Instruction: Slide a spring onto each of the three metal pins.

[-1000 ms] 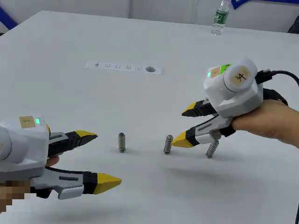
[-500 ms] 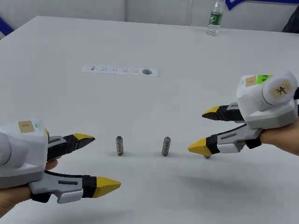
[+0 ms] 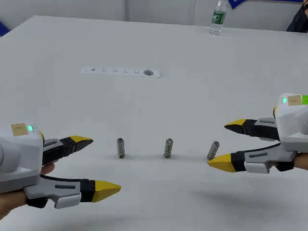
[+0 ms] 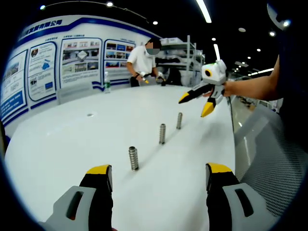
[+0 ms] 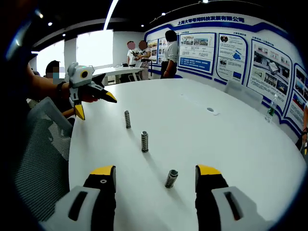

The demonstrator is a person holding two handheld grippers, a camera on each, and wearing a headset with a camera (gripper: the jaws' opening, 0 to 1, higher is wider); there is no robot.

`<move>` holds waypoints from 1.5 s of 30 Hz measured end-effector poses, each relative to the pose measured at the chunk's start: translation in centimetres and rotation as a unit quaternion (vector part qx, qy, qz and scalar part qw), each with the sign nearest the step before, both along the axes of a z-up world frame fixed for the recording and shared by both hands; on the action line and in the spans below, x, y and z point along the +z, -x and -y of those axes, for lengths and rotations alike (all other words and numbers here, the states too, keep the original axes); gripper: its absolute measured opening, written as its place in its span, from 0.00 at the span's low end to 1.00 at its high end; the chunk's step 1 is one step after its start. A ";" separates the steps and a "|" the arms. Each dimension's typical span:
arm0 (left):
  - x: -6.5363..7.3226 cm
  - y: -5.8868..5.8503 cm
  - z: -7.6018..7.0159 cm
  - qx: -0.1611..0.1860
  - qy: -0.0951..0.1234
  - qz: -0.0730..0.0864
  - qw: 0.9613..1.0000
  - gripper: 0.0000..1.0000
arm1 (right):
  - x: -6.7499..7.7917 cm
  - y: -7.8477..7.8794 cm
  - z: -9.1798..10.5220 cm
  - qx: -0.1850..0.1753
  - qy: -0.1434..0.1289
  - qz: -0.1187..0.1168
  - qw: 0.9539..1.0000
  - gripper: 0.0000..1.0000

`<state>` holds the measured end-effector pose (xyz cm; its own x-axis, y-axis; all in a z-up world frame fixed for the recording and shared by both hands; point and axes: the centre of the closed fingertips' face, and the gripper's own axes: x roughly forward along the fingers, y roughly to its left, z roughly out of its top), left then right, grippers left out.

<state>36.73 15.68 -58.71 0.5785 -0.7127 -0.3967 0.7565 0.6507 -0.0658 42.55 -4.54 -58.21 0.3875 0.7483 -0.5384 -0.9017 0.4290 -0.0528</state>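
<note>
Nearest the person, the left tool (image 3: 104, 164) is hovering over the white surface (image 3: 192, 101) with its yellow-tipped jaws spread and empty, and the right tool (image 3: 218, 145) is hanging opposite it, likewise spread and holding nothing. Between them three springs are standing in a row on the surface: the left spring (image 3: 120, 147), the middle spring (image 3: 168, 148), and the right spring (image 3: 213, 150), which is leaning slightly just beside the right tool's lower tip. Farther back a power strip (image 3: 120, 72) is lying flat, and a bottle (image 3: 218, 18) is standing near the far edge.
</note>
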 end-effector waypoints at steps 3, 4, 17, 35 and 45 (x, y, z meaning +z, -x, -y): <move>0.0 0.1 -0.1 0.002 0.003 0.000 1.000 0.82 | -0.6 0.3 0.5 -0.008 -0.010 -0.003 1.000 0.69; -0.1 0.2 -0.1 0.002 0.003 0.000 1.000 0.82 | -0.8 0.5 0.6 -0.008 -0.011 -0.003 1.000 0.70; -0.9 0.9 0.0 0.003 0.006 -0.007 1.000 0.85 | -2.0 1.6 2.0 -0.017 -0.022 0.001 1.000 0.75; -1.6 1.2 -0.1 0.012 0.009 -0.013 1.000 0.87 | -2.0 1.9 2.3 -0.029 -0.033 0.001 0.999 0.78; -2.0 1.3 -0.2 0.011 0.007 -0.020 1.000 0.88 | -2.3 2.1 2.4 -0.031 -0.032 -0.003 0.999 0.78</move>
<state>35.45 15.90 -60.74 0.5788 -0.7053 -0.4093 0.7383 0.6664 -0.1043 40.47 -6.89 -60.50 0.4309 0.7562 -0.4924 -0.8737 0.4862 -0.0178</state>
